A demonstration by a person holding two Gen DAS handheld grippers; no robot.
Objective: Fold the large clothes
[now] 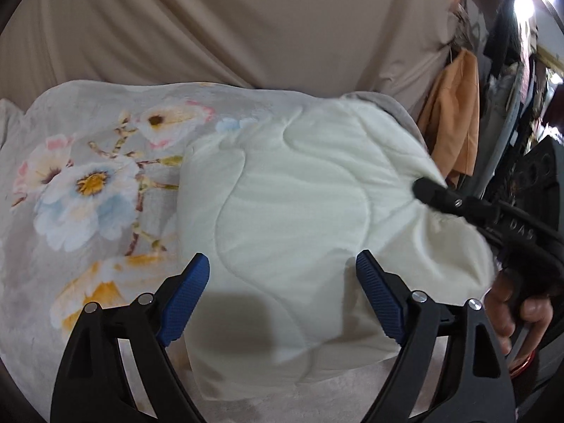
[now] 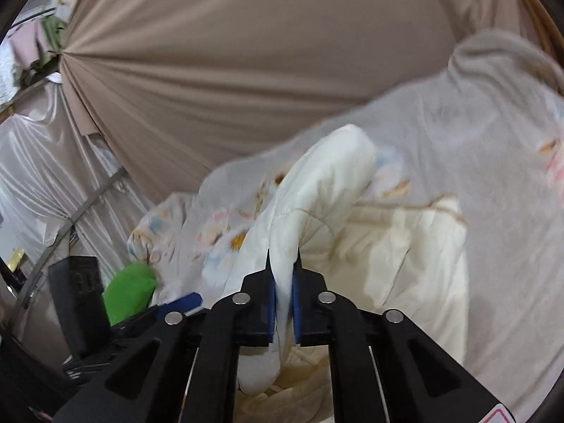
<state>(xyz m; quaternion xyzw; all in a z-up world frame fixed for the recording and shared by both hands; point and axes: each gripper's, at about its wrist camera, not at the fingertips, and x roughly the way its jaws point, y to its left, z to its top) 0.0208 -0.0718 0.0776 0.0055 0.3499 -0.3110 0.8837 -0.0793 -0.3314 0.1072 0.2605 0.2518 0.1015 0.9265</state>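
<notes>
A large quilted blanket lies spread out, its cream underside folded over its grey floral top side. My left gripper is open, its blue-padded fingers hovering just above the cream fold and holding nothing. My right gripper is shut on a bunched edge of the cream blanket and lifts it. The right gripper also shows in the left wrist view, pinching the blanket's right edge.
A beige draped curtain hangs behind the blanket. Orange cloth and dark clutter hang at the right. In the right wrist view a green cloth and a black box sit at the lower left.
</notes>
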